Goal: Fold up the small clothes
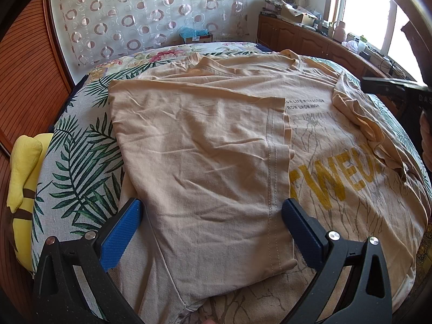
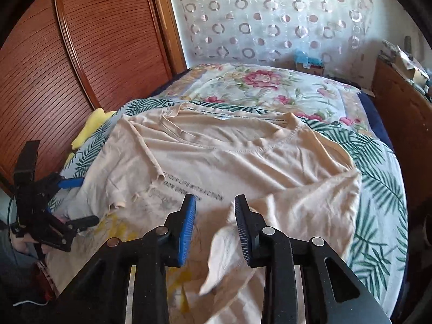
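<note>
R gripper (image 2: 214,225) sits w/ jaws apart, a corner of sleeve lying loose against one blue pad, not pinched. Beige T-shirt (image 1: 216,140) spread on the leaf-print bedspread (image 1: 81,167), left side already folded over the middle, right sleeve rumpled. L gripper (image 1: 212,213) hangs wide open above the folded flap, touching nothing. Yellow plush (image 1: 24,167) at bed's edge.

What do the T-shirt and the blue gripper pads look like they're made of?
T-shirt: soft beige knit, probably cotton jersey, matte; it creases finely, drapes limply and shows stitched hems. Its yellow lettering looks like flat printed ink. Blue pads on the left gripper: likely moulded plastic or rubber, ribbed and slightly glossy; which one isn't clear.
</note>
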`<state>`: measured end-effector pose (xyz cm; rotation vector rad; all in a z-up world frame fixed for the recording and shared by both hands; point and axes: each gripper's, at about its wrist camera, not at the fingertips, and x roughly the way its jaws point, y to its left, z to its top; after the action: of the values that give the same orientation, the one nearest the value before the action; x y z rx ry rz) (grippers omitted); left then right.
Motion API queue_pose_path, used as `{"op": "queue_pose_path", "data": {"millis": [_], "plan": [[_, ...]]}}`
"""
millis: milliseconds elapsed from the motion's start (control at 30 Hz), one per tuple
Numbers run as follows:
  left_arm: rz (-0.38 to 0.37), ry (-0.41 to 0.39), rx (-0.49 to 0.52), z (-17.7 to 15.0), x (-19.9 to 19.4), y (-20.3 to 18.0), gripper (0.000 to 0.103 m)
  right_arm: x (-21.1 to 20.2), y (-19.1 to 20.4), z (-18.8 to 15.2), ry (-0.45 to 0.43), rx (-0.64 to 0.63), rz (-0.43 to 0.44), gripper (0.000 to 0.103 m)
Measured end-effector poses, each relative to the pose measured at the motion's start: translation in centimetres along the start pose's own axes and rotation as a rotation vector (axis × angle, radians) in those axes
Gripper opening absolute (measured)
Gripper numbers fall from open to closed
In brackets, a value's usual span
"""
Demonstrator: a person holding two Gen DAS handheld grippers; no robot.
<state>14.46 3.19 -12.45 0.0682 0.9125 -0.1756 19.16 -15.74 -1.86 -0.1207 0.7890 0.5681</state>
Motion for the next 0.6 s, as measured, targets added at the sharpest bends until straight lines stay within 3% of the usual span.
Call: {"op": "queue_pose_path", "data": {"millis": [200,467,533,567,600], "plan": [[0.000,0.000,0.000,0.0,0.0,0.0,0.103,-2.5,-0.2,-3.9,0.025,-0.021,-0.088,0.031],[0.000,-0.001,0.000,0.0,0.0,0.0,0.103,-0.9,-0.6,-6.2,0.083,0.052,-0.041,0.031],[0.000,0.000,-0.001,0.0,0.0,0.0,0.103,0.1,0.0,-6.1,0.079,0.048,-0.029,0.024],[0.000,0.000,-0.001,0.0,0.0,0.0,0.103,0.4,0.0,-6.1,0.076,0.041,-0.020,0.012],[0.000,0.000,-0.001,0.0,0.0,0.0,0.103,0.6,0.3,-6.1,0.070,0.033,-0.006,0.008]]}}
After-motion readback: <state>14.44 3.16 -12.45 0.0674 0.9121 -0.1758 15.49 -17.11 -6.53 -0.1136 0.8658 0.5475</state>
